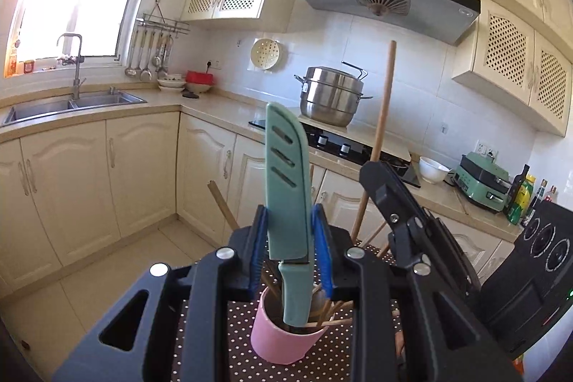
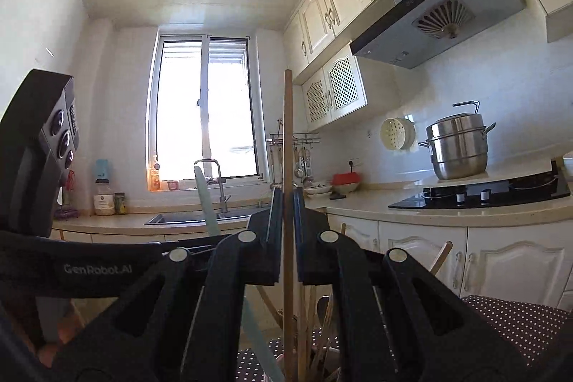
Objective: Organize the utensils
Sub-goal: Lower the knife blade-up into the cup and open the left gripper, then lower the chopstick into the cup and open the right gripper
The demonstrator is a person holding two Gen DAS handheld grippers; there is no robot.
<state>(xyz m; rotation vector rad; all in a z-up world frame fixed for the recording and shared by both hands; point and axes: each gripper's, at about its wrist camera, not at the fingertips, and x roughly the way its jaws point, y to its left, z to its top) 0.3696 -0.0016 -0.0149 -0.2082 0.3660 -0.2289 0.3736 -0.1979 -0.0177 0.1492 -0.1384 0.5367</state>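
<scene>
My left gripper (image 1: 290,221) is shut on a mint-green sheathed knife (image 1: 286,181). The knife stands upright, handle down inside a pink cup (image 1: 275,342) on a dotted cloth (image 1: 222,346). The cup also holds several wooden utensils. My right gripper (image 2: 288,199) is shut on a long wooden stick (image 2: 287,131), which stands upright with its lower end among the utensils in the cup. In the left wrist view the right gripper (image 1: 369,167) shows to the right, around the same stick (image 1: 385,95). The knife (image 2: 206,199) shows left of the stick in the right wrist view.
A kitchen counter (image 1: 222,102) runs behind, with a sink (image 1: 71,102), a steel pot (image 1: 331,95) by a black hob (image 1: 340,145), a white bowl (image 1: 431,169) and a green appliance (image 1: 483,181). Cabinets and tiled floor lie below.
</scene>
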